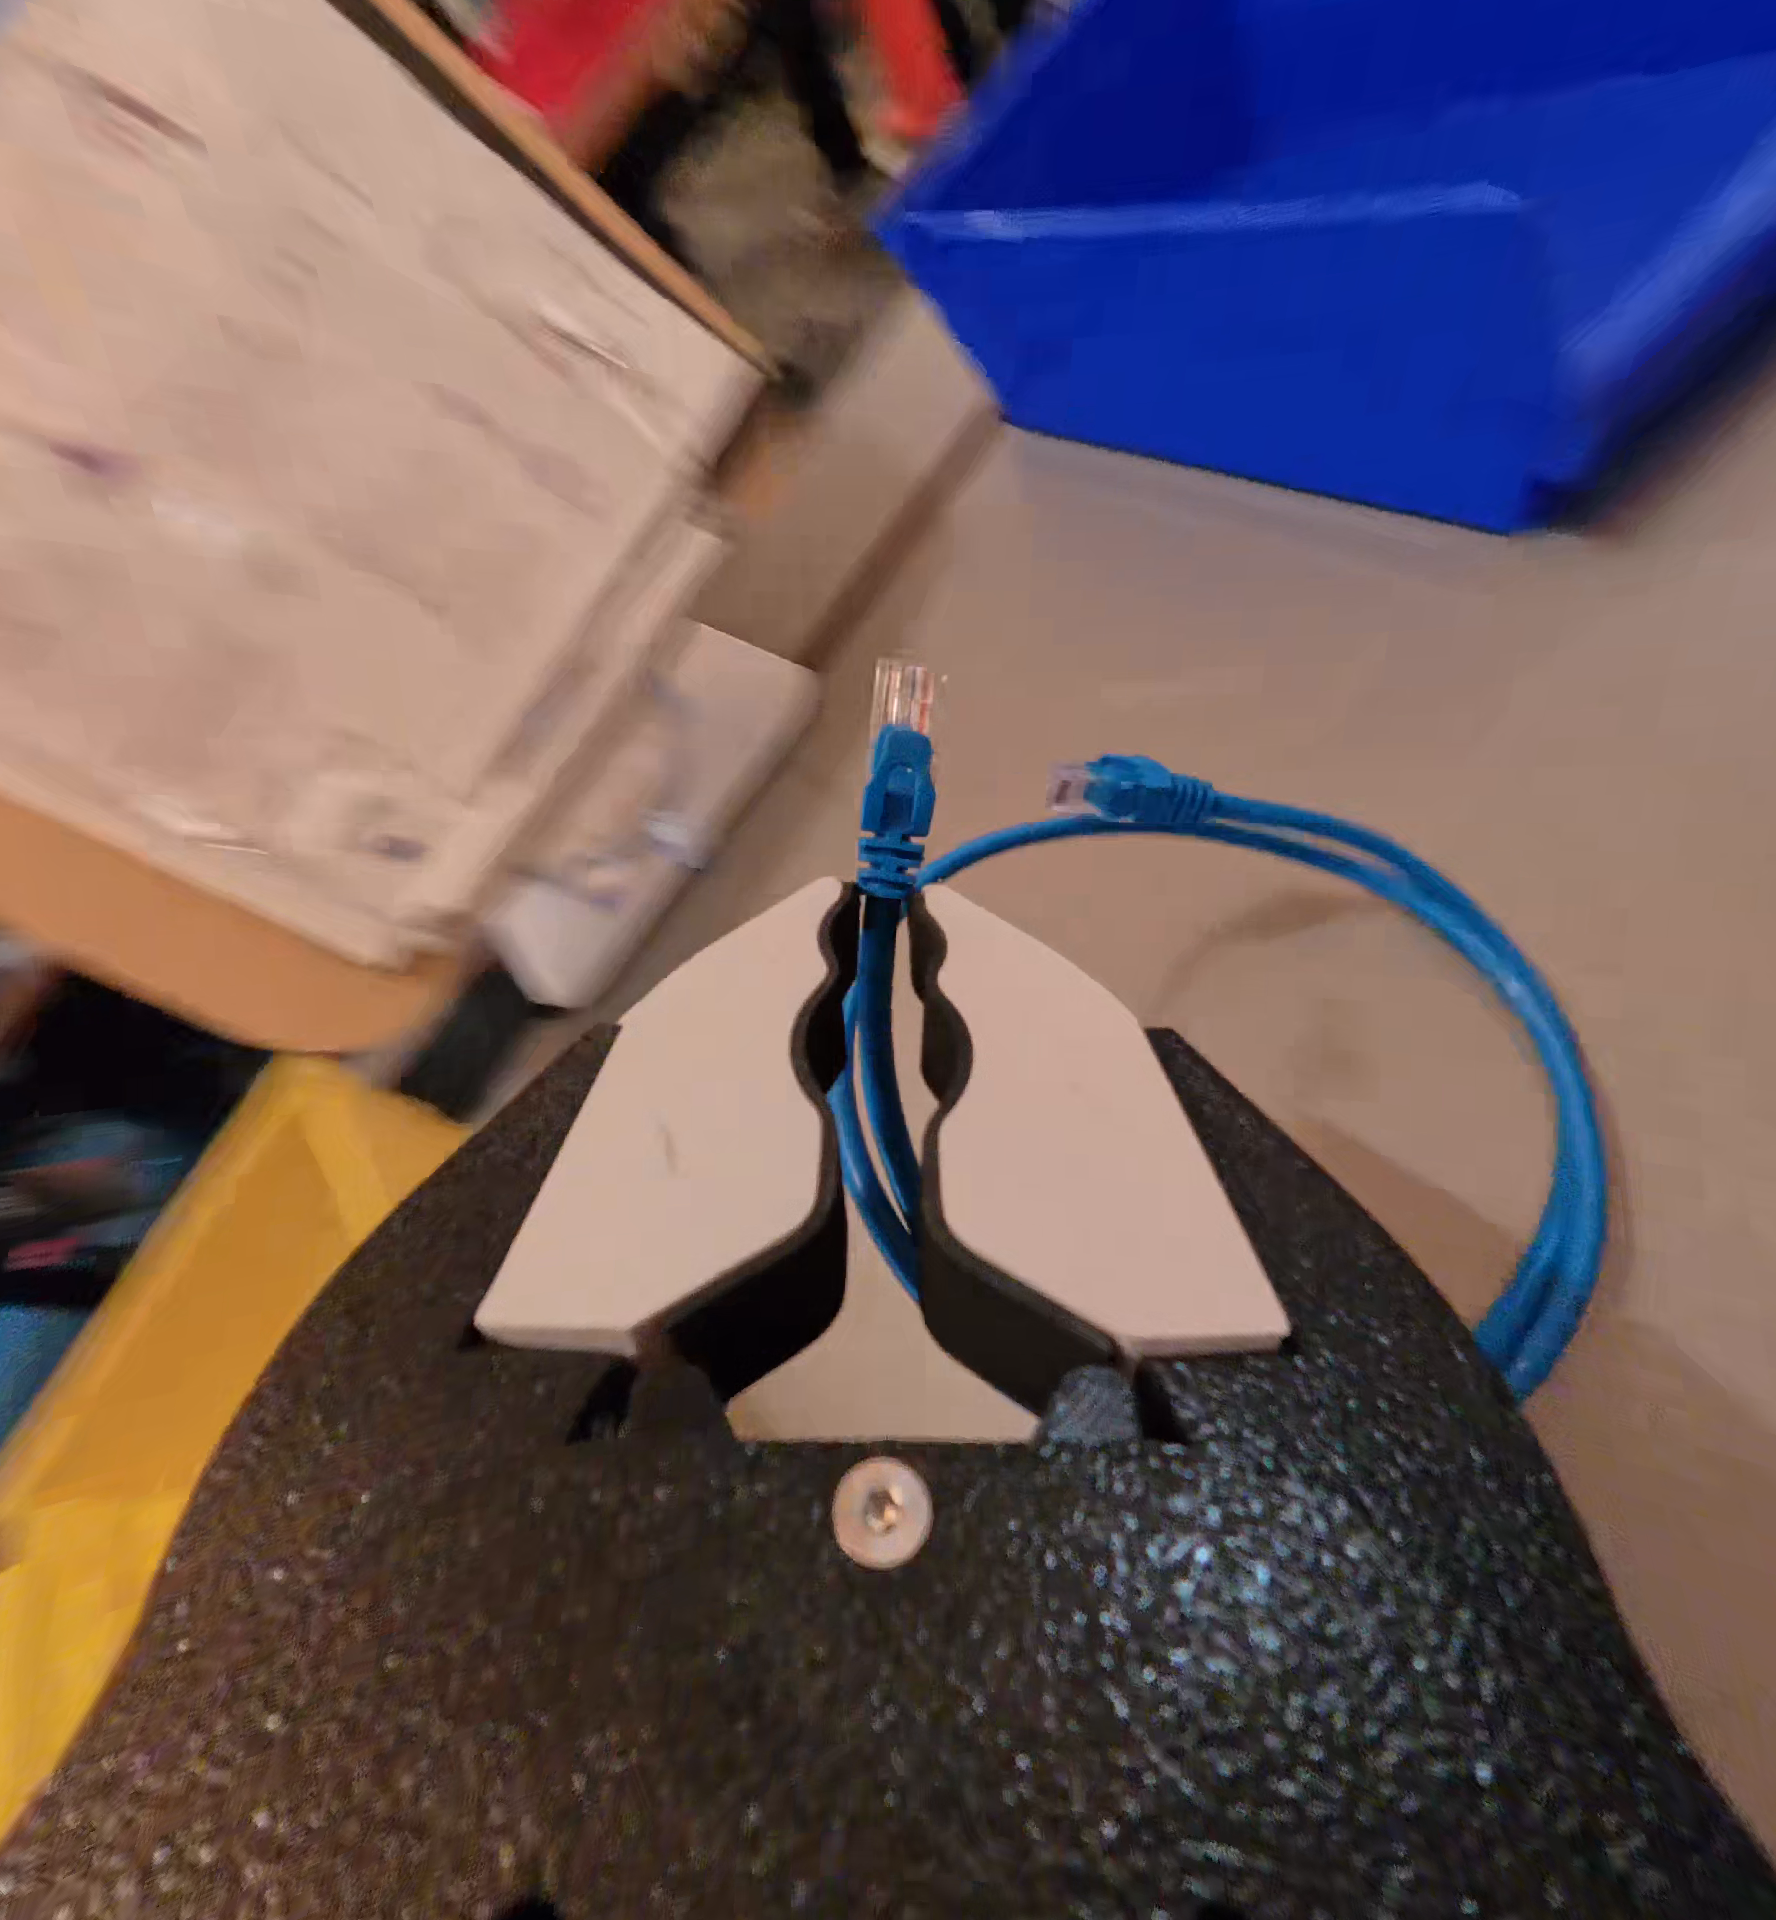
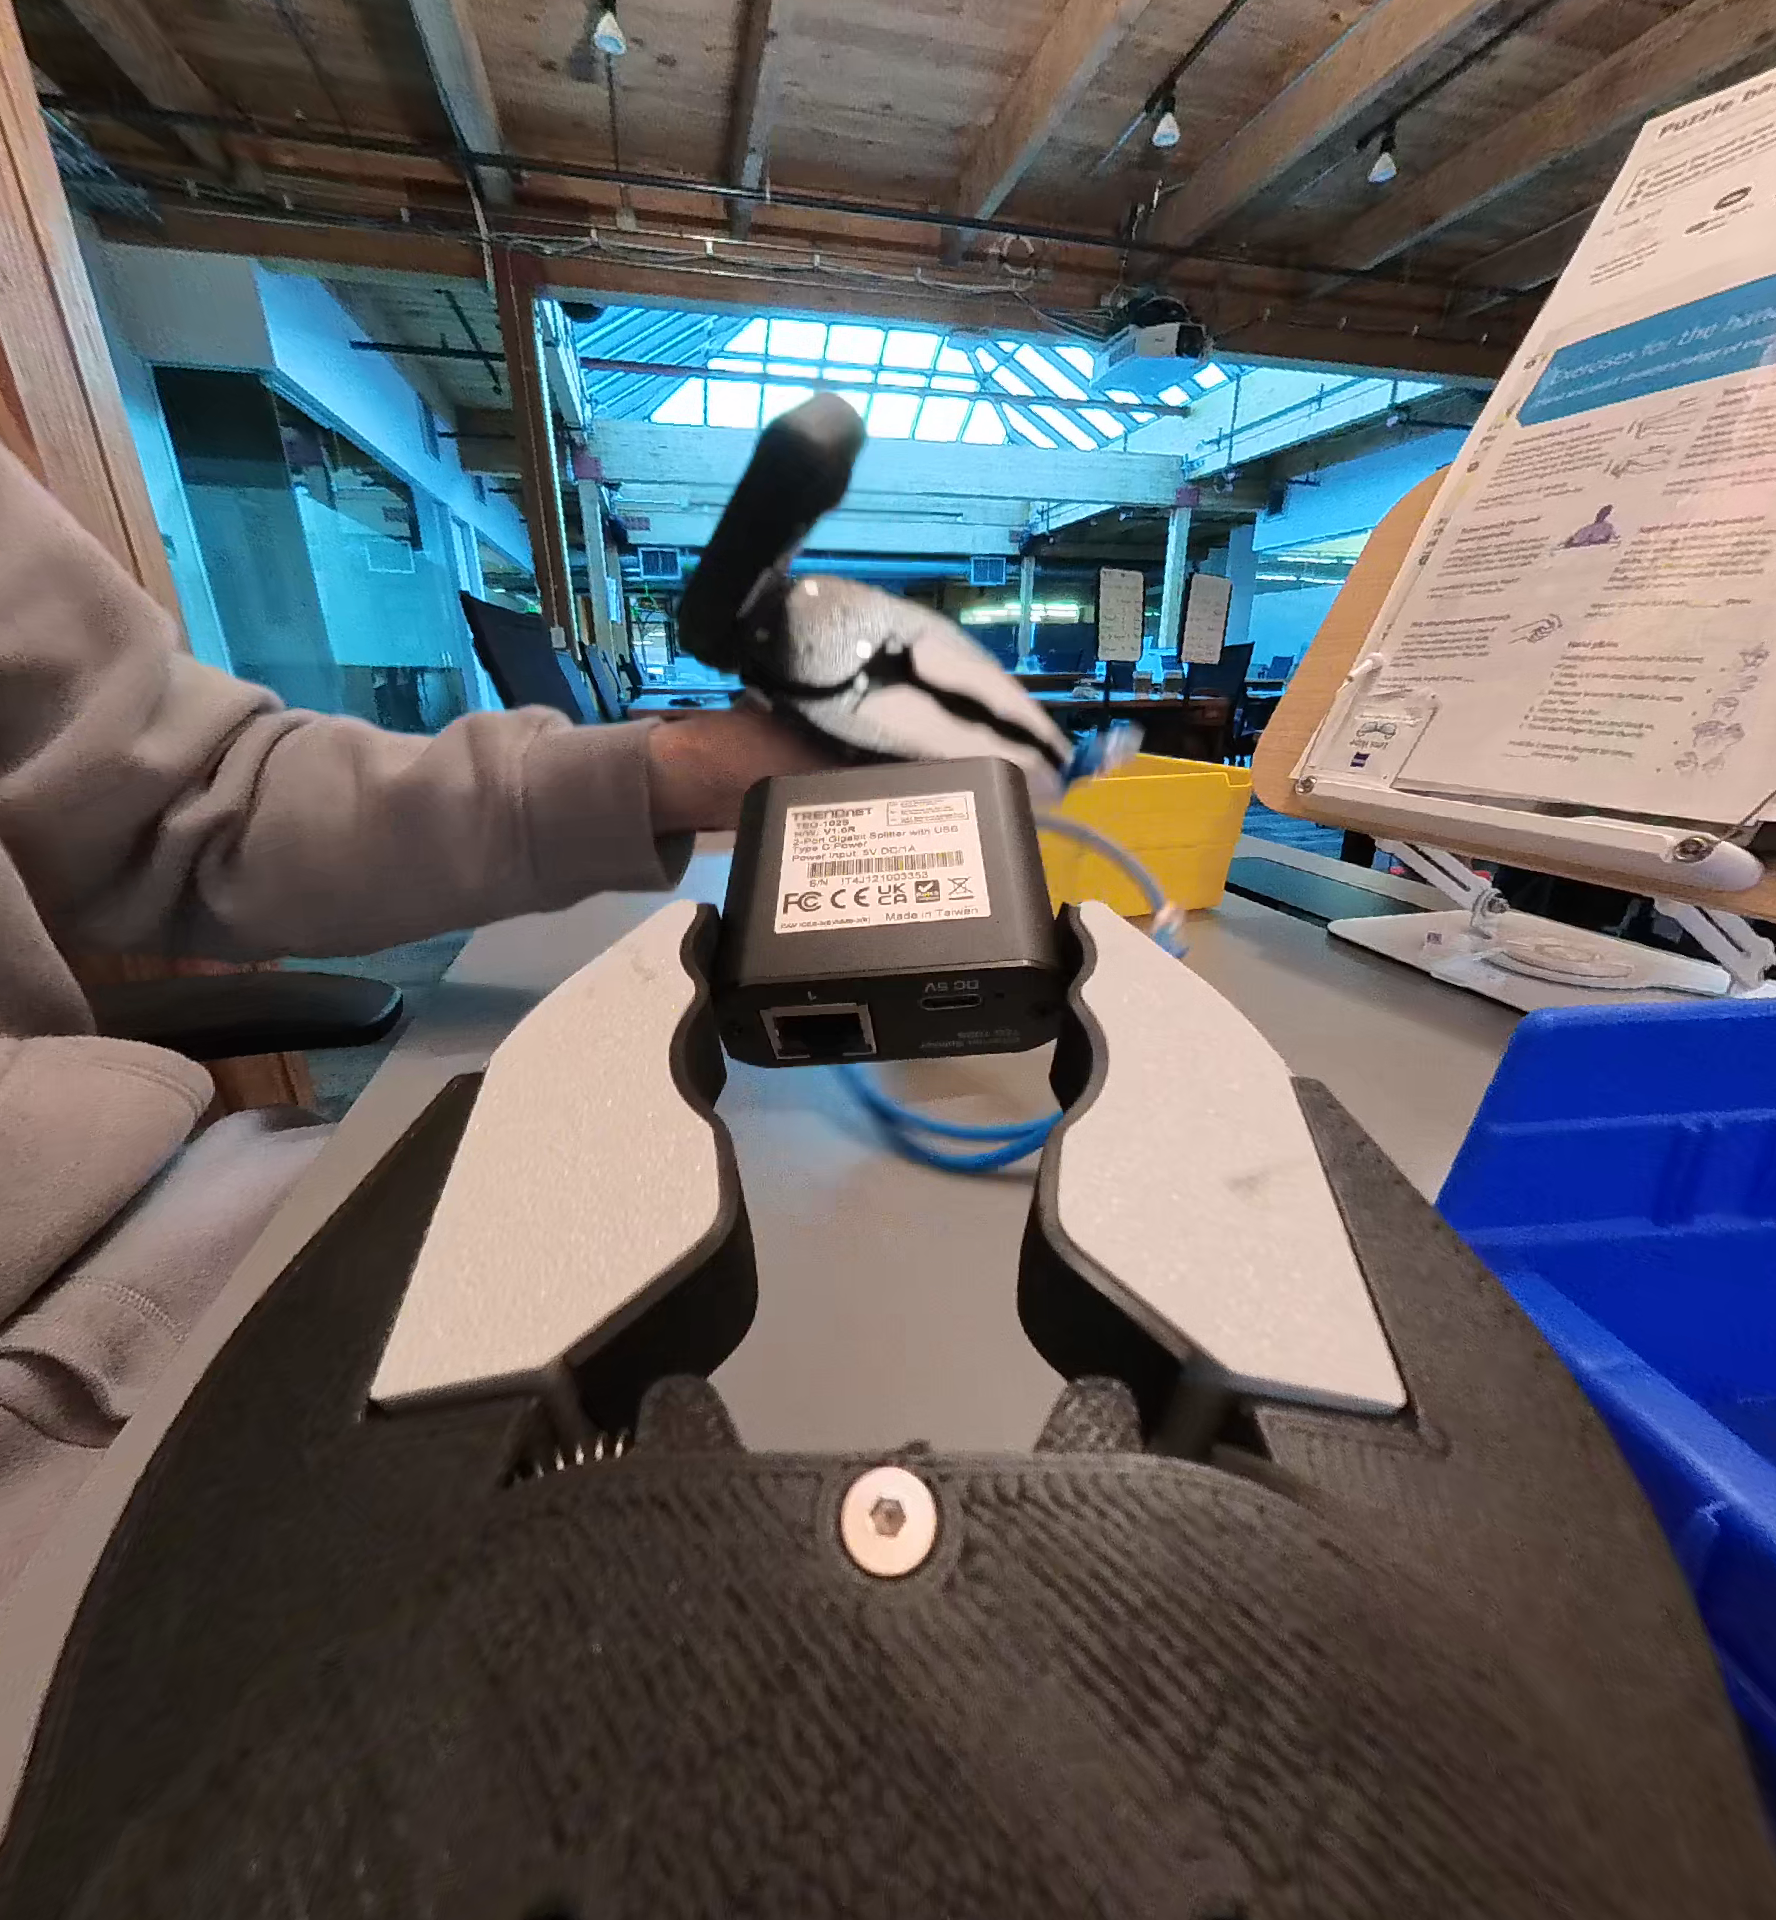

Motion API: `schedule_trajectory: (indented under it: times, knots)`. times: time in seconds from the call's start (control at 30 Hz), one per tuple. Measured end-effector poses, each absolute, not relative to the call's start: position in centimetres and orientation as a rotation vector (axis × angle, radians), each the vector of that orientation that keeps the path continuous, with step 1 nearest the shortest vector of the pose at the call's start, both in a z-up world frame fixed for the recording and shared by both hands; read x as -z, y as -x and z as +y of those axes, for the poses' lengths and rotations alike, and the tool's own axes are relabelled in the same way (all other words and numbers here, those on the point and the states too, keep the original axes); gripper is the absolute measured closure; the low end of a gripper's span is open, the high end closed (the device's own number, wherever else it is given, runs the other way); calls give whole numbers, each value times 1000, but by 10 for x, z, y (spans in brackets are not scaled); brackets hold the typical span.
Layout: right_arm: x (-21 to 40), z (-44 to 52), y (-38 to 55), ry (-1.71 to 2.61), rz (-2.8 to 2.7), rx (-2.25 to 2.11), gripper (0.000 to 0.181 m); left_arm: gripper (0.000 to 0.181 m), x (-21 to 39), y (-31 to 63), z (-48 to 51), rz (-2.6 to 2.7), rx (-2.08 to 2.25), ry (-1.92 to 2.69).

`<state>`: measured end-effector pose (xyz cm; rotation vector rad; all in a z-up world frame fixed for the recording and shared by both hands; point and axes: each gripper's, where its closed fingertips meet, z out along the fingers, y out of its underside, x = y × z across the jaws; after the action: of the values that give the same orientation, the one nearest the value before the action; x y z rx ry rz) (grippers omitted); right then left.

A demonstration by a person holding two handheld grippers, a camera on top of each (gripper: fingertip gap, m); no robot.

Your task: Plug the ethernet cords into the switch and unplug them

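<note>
Your left gripper (image 1: 882, 904) is pinched nearly closed on the blue ethernet cord (image 1: 1549, 1060) just behind its plug (image 1: 899, 748). The plug stands clear past the fingertips, clip side toward the camera. The rest of the cord loops out right over the grey table (image 1: 1279, 644) and curls back, its second plug (image 1: 1123, 790) lying free just right of the held one. Open tabletop lies ahead and right. The blue bin (image 1: 1383, 312) closes off the far right, and a paper stand (image 1: 292, 364), blurred, crowds the left.

Your right gripper (image 2: 889, 925) is spread about halfway and clamps the black switch (image 2: 889, 904) by its two side walls, label face up, one port (image 2: 822, 1034) facing the camera. The switch is lifted off the table. Below and behind it lies a loop of blue cord. The blue bin's rim sits close on the near right. A grey sleeve (image 2: 240, 790) crosses from the left. Farther off, the left gripper shows blurred, with a yellow bin (image 2: 1154, 831) at the table's far edge.
</note>
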<state>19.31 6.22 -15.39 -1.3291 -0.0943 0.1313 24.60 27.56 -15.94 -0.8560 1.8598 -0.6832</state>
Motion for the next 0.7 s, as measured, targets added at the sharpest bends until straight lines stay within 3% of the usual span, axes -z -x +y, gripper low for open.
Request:
schedule_trajectory:
  times: [0.1, 0.2, 0.53, 0.7]
  knots:
    - [154, 62, -194, 1327, -91, -124, 119, 173, 79, -246, 296, 1492, 471, 620]
    - [152, 59, -196, 1305, -75, -124, 119, 173, 58, -232, 267, 1382, 330, 327]
    - [148, 54, -199, 1267, -60, -128, 119, 172, 245, -183, 167, 1914, 276, -40]
    - [148, 54, -199, 1266, -59, -136, 119, 162, 279, -135, 127, 2340, 583, -55]
